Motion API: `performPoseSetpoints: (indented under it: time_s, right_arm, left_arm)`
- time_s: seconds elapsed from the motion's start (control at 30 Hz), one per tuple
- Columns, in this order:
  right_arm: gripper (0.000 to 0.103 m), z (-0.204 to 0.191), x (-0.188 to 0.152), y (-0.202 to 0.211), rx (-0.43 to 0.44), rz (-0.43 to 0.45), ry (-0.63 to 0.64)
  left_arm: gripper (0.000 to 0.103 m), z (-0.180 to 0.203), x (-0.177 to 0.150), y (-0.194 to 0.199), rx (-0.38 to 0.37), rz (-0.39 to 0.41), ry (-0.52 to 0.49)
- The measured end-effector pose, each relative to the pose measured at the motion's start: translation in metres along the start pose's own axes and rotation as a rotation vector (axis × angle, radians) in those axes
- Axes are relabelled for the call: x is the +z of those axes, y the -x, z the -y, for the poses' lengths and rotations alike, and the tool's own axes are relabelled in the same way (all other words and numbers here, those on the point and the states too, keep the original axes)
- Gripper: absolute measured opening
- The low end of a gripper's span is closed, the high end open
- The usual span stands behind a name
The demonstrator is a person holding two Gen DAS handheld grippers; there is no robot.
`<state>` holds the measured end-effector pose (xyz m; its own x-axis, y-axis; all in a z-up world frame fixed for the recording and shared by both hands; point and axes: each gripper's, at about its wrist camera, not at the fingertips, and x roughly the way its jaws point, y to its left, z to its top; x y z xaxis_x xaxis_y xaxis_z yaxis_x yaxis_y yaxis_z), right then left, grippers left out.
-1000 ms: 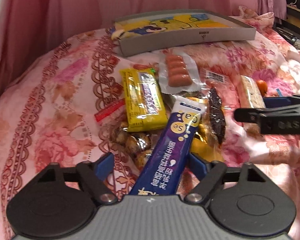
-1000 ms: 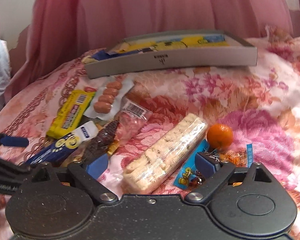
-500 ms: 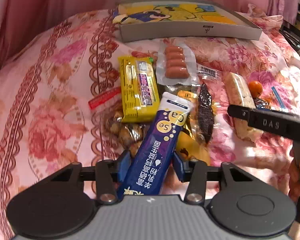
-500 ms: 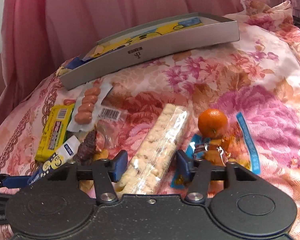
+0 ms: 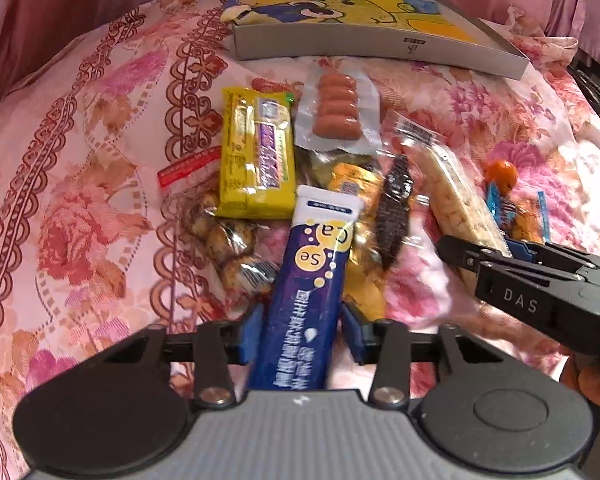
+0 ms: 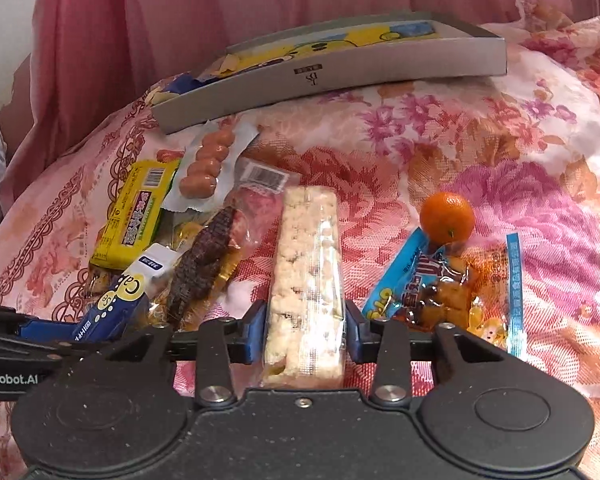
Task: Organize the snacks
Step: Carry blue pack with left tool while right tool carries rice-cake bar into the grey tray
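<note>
Both our claws pinched snacks, the left gripper [image 5: 302,334] a blue tube [image 5: 309,292], the right gripper [image 6: 305,332] a rice bar [image 6: 306,280], and only the right view showed the orange [image 6: 447,218] clearly.

Warm, even indoor light, fisheye bend on both wrist views

Both views are fairly bright with a pink cast; shadows under the snacks on the bedspread [image 5: 80,184] are soft and short. Glare streaks the yellow wrapper [image 5: 256,160] and the clear sleeve of the rice-puff bar [image 6: 306,280]. The grey box [image 6: 340,68] bows into a curve near the top, and the corners go black. The dark snack packet [image 5: 394,210] looks smeared by motion blur.
</note>
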<state>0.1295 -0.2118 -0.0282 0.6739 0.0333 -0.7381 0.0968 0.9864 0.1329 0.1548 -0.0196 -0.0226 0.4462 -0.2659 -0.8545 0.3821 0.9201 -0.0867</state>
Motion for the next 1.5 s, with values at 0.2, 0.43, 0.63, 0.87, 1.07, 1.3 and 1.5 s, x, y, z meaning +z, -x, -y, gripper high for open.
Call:
performPoseSetpoints:
  time_s: [0.2,0.43,0.63,0.87,1.07,1.3,1.5]
  right_arm:
    - [0.036,0.002,-0.011,0.023,0.015,0.008,0.027]
    - [0.036,0.000,-0.033,0.056,-0.003,0.034,0.140]
    - [0.036,-0.006,-0.037,0.078,-0.020,0.086,0.211]
    - [0.036,-0.009,-0.016,0.092,-0.010,0.176,0.234]
    - [0.036,-0.010,0.018,0.090,-0.018,0.283,0.313]
    - [0.036,-0.005,0.097,0.056,-0.013,0.402,0.345]
    - [0.036,0.001,0.174,0.011,-0.024,0.459,0.351]
  left_arm:
    - [0.032,0.011,-0.006,0.016,0.007,-0.006,0.008]
    - [0.030,0.023,-0.010,0.032,-0.061,-0.026,0.058]
    - [0.030,0.038,-0.011,0.049,-0.092,0.057,0.050]
    - [0.030,0.048,0.032,0.063,-0.050,0.187,0.040]
    - [0.030,0.042,0.082,0.058,-0.009,0.256,0.065]
    - [0.030,0.033,0.157,0.044,0.039,0.388,0.087]
    - [0.030,0.022,0.218,0.016,0.072,0.456,0.122]
